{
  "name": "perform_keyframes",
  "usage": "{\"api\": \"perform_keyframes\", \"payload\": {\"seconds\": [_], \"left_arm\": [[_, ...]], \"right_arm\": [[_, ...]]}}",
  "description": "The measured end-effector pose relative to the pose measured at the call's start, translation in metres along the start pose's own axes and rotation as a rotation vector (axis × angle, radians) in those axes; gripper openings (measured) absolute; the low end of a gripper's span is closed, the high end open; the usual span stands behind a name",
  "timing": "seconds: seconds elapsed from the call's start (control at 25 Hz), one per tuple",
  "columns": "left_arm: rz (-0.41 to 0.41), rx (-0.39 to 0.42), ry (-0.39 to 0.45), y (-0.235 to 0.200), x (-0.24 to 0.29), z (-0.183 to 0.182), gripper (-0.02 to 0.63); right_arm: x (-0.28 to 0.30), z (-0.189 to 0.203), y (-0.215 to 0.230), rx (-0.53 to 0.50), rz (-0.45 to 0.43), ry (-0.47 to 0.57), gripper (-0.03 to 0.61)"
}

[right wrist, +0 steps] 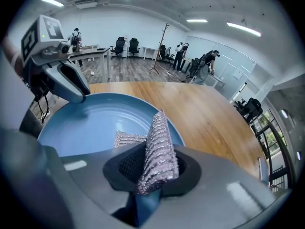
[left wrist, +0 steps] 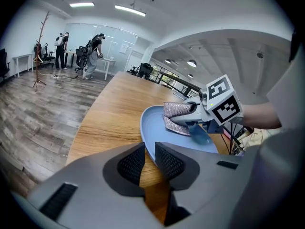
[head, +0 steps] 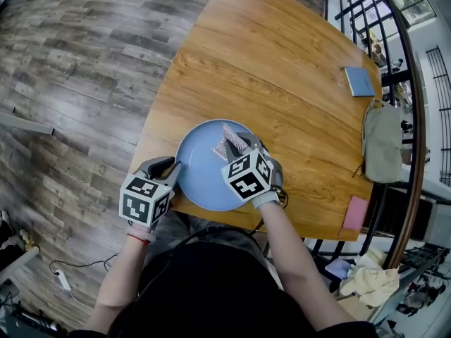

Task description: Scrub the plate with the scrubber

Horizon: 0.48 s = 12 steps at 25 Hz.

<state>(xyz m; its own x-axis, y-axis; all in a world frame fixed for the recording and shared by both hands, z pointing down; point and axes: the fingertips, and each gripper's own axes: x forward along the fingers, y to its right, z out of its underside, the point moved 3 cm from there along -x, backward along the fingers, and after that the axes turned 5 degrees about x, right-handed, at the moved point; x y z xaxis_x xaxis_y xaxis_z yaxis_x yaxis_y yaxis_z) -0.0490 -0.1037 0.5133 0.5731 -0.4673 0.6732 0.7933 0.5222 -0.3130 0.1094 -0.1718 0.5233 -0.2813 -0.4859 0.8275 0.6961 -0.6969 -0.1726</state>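
Apparently mid-scrub: left gripper (left wrist: 148,160) pinches the round blue plate (head: 201,182), right gripper (right wrist: 151,168) clamps a silvery mesh scrubber (right wrist: 158,140) on it.

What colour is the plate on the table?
The plate is plain light blue, clearest in the right gripper view.

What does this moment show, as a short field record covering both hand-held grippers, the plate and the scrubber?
left hand-held gripper: clamped on plate's near rim
right hand-held gripper: clamped on scrubber
plate: blue, on wooden table, near its edge
scrubber: silvery mesh, resting on plate's inner surface
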Motion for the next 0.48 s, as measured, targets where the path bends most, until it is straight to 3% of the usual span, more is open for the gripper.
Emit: {"api": "perform_keyframes", "payload": {"seconds": [0.28,0.48], "left_arm": [[-0.006,0.003,0.004,-0.003,-0.001,-0.001,0.064],[-0.005,0.006,0.003,-0.002,-0.001,0.0,0.064]], "right_arm": [[-0.022,0.027,-0.008,0.01,0.046,-0.019,0.061],[-0.034,0.04,-0.031,0.019,-0.006,-0.036,0.06]]}}
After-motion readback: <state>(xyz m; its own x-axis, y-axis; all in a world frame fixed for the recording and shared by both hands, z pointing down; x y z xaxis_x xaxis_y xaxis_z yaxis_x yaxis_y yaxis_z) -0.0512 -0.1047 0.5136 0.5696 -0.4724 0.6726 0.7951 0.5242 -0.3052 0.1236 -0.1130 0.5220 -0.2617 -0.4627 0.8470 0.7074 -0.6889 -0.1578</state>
